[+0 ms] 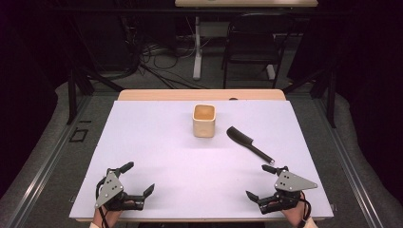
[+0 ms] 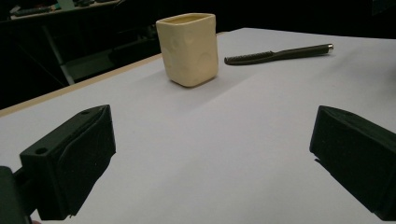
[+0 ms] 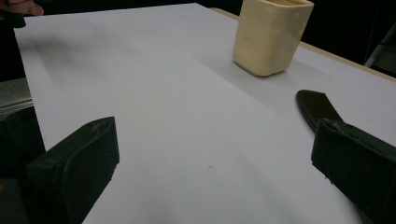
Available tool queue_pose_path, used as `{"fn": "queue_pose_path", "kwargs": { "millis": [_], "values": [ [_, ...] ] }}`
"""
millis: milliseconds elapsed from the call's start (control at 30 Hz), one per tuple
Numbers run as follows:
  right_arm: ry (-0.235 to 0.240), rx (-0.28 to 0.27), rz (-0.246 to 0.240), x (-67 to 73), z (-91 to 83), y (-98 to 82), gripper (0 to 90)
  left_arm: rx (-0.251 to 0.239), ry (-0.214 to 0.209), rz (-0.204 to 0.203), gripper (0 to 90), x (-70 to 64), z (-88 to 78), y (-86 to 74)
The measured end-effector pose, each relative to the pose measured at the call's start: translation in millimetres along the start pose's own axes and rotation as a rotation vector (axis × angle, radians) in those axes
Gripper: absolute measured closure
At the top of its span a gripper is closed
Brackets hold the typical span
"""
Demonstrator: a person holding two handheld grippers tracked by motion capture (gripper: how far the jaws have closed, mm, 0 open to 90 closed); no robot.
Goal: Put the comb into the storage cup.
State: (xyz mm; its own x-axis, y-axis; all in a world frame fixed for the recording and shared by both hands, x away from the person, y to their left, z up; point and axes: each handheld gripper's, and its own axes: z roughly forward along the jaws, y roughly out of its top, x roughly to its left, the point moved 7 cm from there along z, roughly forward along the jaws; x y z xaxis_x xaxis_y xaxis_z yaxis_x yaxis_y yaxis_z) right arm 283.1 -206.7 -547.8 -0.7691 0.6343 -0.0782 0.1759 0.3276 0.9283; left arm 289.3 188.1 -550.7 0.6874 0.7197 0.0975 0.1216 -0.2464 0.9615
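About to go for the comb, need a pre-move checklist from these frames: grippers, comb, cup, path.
1. Right gripper open, nothing between the jaws: ok.
2. Left gripper open and empty: ok.
3. Black plastic comb lies flat on the white table surface, handle end nearest the right gripper: ok.
4. Cream square ceramic cup upright, apart from the comb: ok.
5. Path from right gripper to comb handle unobstructed: ok.
6. Whether the cup holds anything: cannot tell.
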Motion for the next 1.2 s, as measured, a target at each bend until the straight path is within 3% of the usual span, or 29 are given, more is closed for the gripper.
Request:
{"fn": "queue_pose_path", "kwargs": {
  "millis": [667,1200],
  "values": [
    [-0.033,0.092,0.020,-8.4,9.8,-5.5,0.0,0.001,-0.002,0.002,0.2,-0.3,1.3,0.2],
    [-0.048,0.123,0.045,-23.5,16.0,-6.1,0.0,0.002,0.012,-0.002,0.3,1.7,1.3,0.1]
  ]
}}
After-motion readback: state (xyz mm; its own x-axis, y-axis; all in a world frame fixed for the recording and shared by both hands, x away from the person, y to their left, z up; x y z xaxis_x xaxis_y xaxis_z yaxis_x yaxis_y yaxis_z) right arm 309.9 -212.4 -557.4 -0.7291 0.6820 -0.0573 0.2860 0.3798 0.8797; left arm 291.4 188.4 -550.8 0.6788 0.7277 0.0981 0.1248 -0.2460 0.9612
